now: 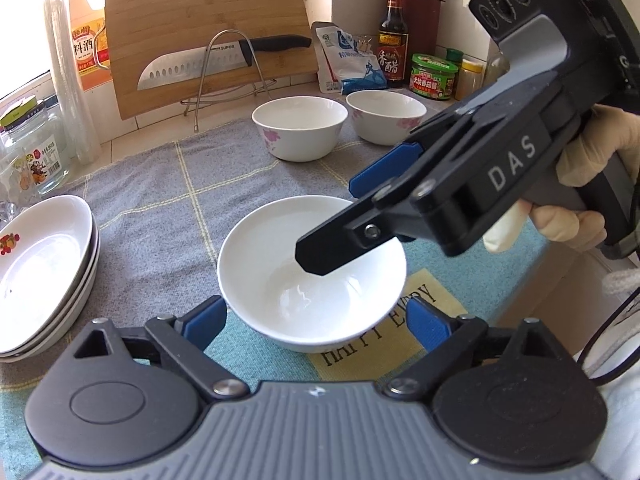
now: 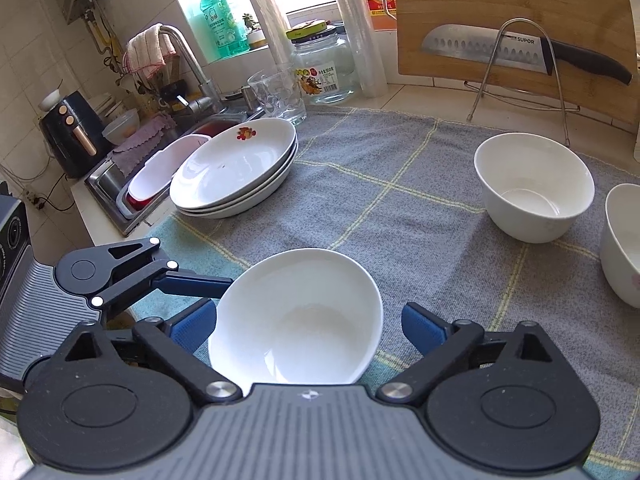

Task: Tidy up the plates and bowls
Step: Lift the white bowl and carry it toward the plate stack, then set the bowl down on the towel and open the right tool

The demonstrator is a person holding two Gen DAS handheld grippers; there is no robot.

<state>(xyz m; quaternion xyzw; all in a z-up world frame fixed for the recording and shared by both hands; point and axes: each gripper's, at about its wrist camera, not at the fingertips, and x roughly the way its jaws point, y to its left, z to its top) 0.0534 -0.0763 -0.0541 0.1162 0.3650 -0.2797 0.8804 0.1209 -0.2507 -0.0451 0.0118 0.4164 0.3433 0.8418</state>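
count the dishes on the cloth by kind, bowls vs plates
bowls: 3, the plain bowl between the grippers and two flowered bowls further back
plates: 3, all in one stack of plates at the cloth's edge
total: 6

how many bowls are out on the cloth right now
3: a plain white bowl at the near edge between both grippers, and two flower-printed bowls side by side at the back by the cutting board.
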